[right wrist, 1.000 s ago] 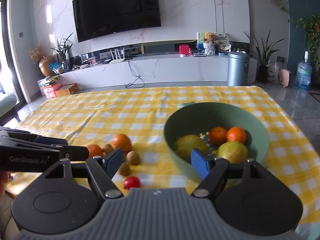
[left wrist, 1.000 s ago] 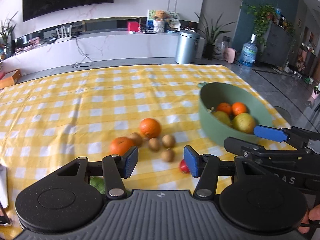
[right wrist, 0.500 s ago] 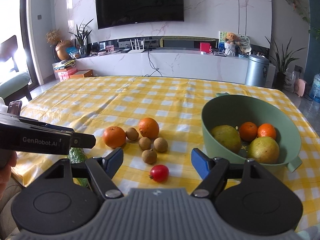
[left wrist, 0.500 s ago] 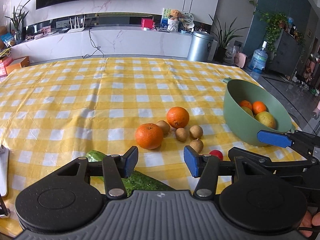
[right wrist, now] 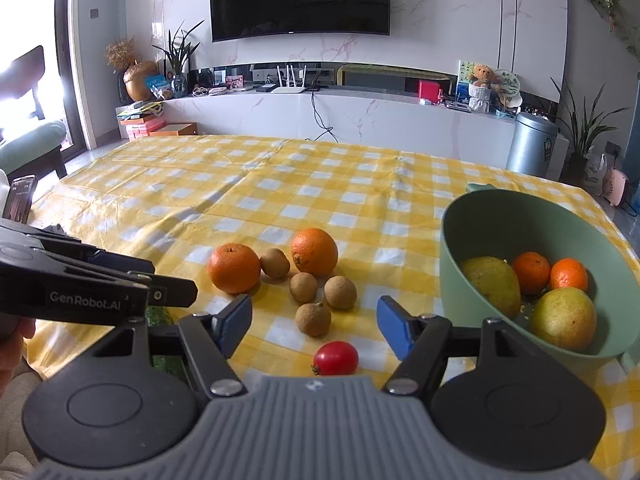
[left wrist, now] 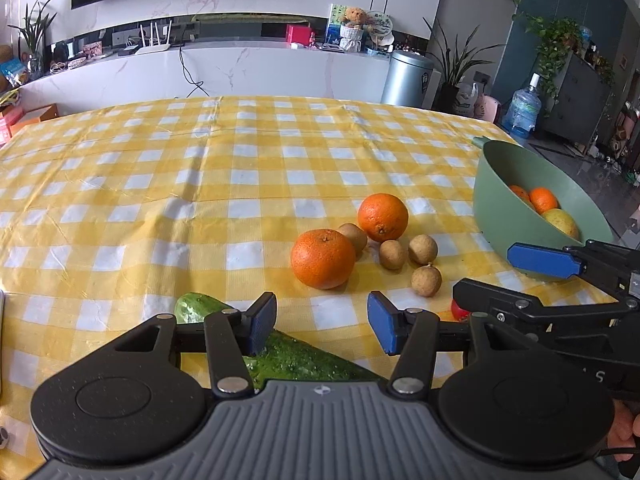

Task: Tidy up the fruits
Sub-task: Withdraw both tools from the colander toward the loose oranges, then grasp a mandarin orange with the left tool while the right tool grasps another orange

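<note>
Partly sorted, judging by what lies where. Already in the green bowl (right wrist: 520,216), at the table's right end: two small oranges (right wrist: 531,267) and two larger yellow-green fruits (right wrist: 563,318) (pears or mangoes, hard to tell which). Still out on the checked table (left wrist: 160,184), in a loose cluster just left of the bowl: a near orange (left wrist: 323,259), a far orange (left wrist: 383,217), four small brown fruits (right wrist: 305,287) lying close together between and in front of them, and a red cherry tomato (right wrist: 335,357) nearest the camera. Also a cucumber (left wrist: 296,356) at the near edge, partly hidden under the left hand-held gripper (left wrist: 322,328), and perhaps not counted among the fruits at all.

Left hand-held gripper spread wide, nothing between the blue pads, hovering low over the cucumber and aimed at the near orange. Right hand-held gripper (right wrist: 314,322) likewise spread and empty, hanging above the tomato with the brown fruits straight ahead and the bowl to its right.

So roughly a third done by count; seven pieces to carry over, with no grasp begun. Easiest first picks, probably: the tomato for the right, the near orange for the left.
</note>
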Tool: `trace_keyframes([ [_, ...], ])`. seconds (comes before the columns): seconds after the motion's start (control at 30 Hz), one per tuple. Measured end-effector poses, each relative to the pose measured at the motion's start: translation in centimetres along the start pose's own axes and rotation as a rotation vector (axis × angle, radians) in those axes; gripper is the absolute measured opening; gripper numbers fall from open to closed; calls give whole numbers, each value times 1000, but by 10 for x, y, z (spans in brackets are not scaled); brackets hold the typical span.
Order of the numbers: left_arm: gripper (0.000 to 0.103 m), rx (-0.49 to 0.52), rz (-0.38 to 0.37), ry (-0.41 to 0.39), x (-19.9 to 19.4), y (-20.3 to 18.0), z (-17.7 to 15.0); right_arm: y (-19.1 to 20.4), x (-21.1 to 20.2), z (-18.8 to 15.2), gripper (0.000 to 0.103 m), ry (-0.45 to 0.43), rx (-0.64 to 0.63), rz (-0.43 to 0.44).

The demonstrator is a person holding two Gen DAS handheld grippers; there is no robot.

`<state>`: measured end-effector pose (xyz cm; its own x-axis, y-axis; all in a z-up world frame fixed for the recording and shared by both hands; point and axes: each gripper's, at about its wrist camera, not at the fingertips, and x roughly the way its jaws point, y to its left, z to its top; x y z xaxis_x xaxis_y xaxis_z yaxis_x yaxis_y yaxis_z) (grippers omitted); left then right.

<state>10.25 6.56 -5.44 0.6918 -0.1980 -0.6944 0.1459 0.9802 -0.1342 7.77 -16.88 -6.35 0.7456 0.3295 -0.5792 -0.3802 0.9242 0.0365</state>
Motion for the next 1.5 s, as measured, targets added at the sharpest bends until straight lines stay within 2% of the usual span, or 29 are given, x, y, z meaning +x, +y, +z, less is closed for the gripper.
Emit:
trace_keyframes([
  [0.2,62,-5,-10,14,19,-1,12,5,14,6,63,1,-49,7],
  [0.3,62,-46,-32,29,29,2,20,9,21,11,54,-6,-120,-3],
  [0.47,62,-40,-20,53,44,1,28,11,42,21,50,-3,-205,-17],
  [0.6,62,-74,-27,75,51,5,32,8,59,26,48,12,-229,-18],
  [0.87,60,-141,-53,124,64,13,33,2,78,28,48,17,-221,22],
  [0.97,54,-135,-59,119,63,11,33,2,82,27,48,20,-213,32],
  [1.17,53,-170,-50,94,53,18,35,5,87,28,48,-1,-215,47],
  [1.5,53,-203,-8,67,46,26,40,-4,100,40,48,-1,-129,49],
])
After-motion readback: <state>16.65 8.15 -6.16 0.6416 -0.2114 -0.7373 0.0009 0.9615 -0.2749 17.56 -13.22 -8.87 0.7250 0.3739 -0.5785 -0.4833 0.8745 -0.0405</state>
